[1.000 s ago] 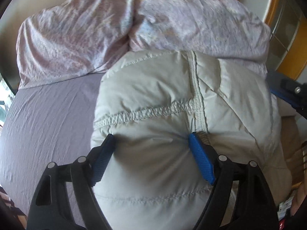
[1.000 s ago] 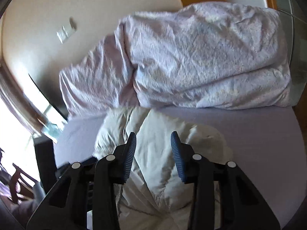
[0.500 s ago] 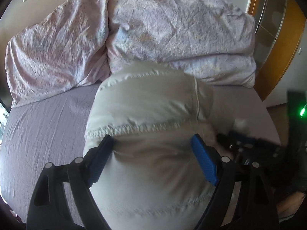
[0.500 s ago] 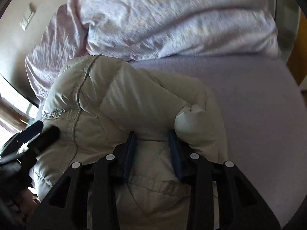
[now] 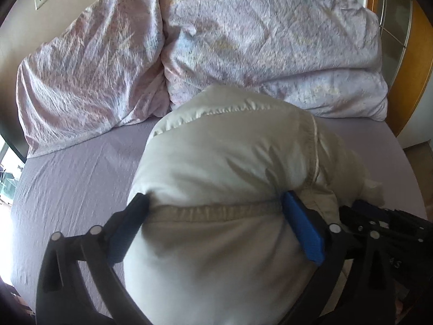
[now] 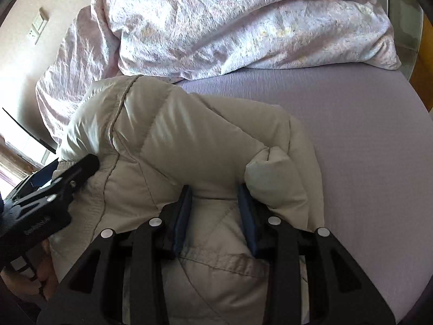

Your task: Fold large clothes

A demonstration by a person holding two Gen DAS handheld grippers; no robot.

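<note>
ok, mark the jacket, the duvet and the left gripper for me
jacket [image 5: 224,162], left wrist view, puffy panel above the hem seam
duvet [image 6: 243,21], right wrist view, middle of the crumpled cover
left gripper [image 5: 216,211], left wrist view, midway between its fingertips

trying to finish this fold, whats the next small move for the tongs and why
Probably carry the jacket forward and lay it on the sheet. Both the left tongs and the right tongs have puffy fabric bulging between their fingers, and the bundle looks bunched, not flat.
</note>
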